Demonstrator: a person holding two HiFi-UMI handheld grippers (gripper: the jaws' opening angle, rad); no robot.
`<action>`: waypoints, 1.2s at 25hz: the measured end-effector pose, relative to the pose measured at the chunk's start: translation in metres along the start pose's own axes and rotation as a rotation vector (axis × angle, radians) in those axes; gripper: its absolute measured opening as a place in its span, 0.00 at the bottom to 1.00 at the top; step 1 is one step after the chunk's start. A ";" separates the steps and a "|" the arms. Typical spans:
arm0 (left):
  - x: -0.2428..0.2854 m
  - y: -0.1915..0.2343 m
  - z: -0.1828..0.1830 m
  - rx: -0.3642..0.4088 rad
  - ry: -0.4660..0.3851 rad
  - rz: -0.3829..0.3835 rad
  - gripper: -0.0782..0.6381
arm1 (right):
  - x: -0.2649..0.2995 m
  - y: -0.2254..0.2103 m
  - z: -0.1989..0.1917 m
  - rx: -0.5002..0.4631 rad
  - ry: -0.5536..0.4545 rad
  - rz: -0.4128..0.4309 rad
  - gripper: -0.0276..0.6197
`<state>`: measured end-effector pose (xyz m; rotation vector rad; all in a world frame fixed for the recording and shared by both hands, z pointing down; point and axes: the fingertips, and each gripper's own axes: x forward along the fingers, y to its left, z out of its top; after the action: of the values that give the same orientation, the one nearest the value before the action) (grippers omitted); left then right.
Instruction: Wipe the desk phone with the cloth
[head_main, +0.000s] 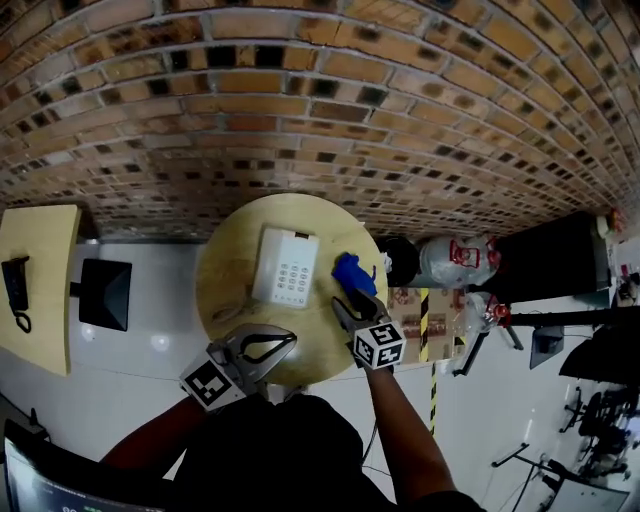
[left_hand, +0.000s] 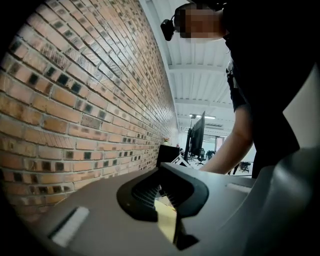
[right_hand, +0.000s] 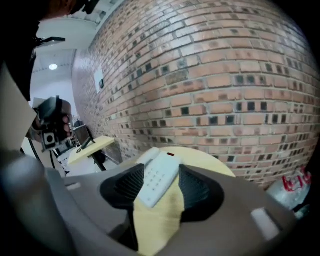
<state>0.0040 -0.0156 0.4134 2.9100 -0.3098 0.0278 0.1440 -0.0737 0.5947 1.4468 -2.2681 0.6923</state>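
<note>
A white desk phone lies in the middle of the round yellow table. Just right of it a crumpled blue cloth rests on the tabletop. My right gripper hovers at the table's near right edge, just short of the cloth, open with nothing between its fingers. In the right gripper view the phone shows through the gap of my right gripper; the cloth is out of that view. My left gripper sits low over the near edge, shut and empty, and in its own view my left gripper points along the brick wall.
A brick wall runs behind the table. A second yellow table with a black phone stands at the left, with a dark chair beside it. A grey cylinder and a box stand to the right.
</note>
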 end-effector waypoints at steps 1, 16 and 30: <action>0.001 0.002 -0.001 0.001 0.001 0.006 0.11 | 0.008 -0.015 -0.011 -0.002 0.040 -0.016 0.37; 0.002 0.016 -0.026 -0.038 0.043 0.073 0.11 | 0.095 -0.120 -0.109 -0.109 0.460 -0.074 0.46; 0.032 0.031 -0.031 0.026 0.061 0.049 0.11 | 0.109 -0.127 -0.115 -0.107 0.422 -0.085 0.17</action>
<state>0.0286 -0.0447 0.4519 2.9198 -0.3727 0.1289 0.2198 -0.1321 0.7739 1.2052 -1.8800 0.7552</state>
